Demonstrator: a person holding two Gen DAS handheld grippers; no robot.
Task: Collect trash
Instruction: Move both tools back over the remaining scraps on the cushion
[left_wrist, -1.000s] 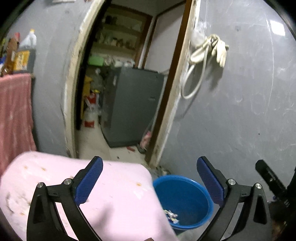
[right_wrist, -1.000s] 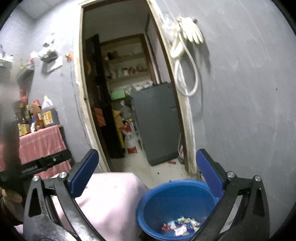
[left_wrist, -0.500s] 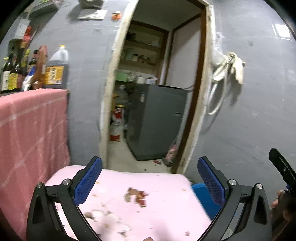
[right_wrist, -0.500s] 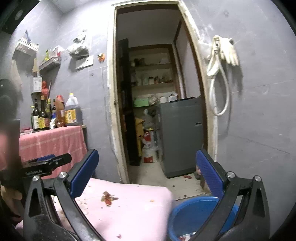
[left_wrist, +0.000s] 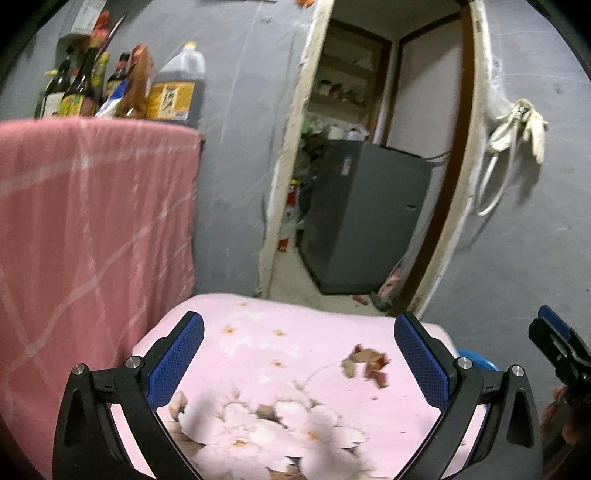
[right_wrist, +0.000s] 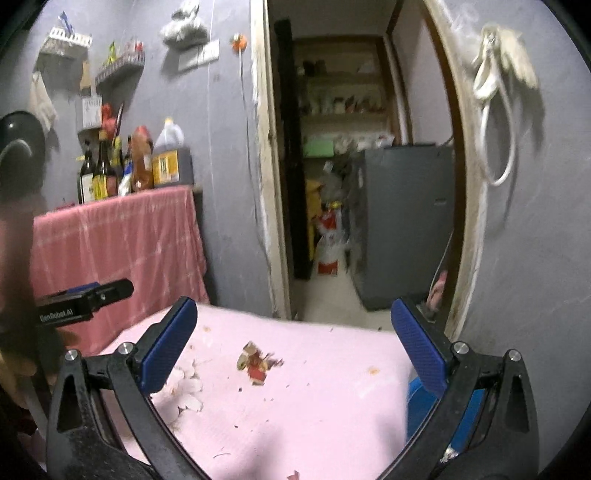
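A small heap of reddish and tan scraps (left_wrist: 365, 363) (right_wrist: 256, 363) lies on a pink flowered tablecloth (left_wrist: 280, 373) (right_wrist: 314, 391). My left gripper (left_wrist: 299, 354) hangs open above the cloth, the scraps just inside its right finger. Equally open, my right gripper (right_wrist: 293, 341) hovers with the scraps between its fingers, nearer the left one. A blue basin (right_wrist: 419, 400) (left_wrist: 476, 360) peeks out past the table's right edge, mostly hidden. Each gripper shows at the edge of the other's view: the right gripper (left_wrist: 557, 341) and the left gripper (right_wrist: 85, 297).
A counter draped in pink checked cloth (left_wrist: 92, 221) stands to the left, with bottles (left_wrist: 122, 88) on top. Behind the table an open doorway (right_wrist: 354, 184) leads to a grey appliance (right_wrist: 402, 225). A white hose and gloves (right_wrist: 498, 92) hang on the grey wall.
Both views have swung left, away from the blue basin and over the pink table. The scrap heap has come between the fingers. Both grippers stayed open.
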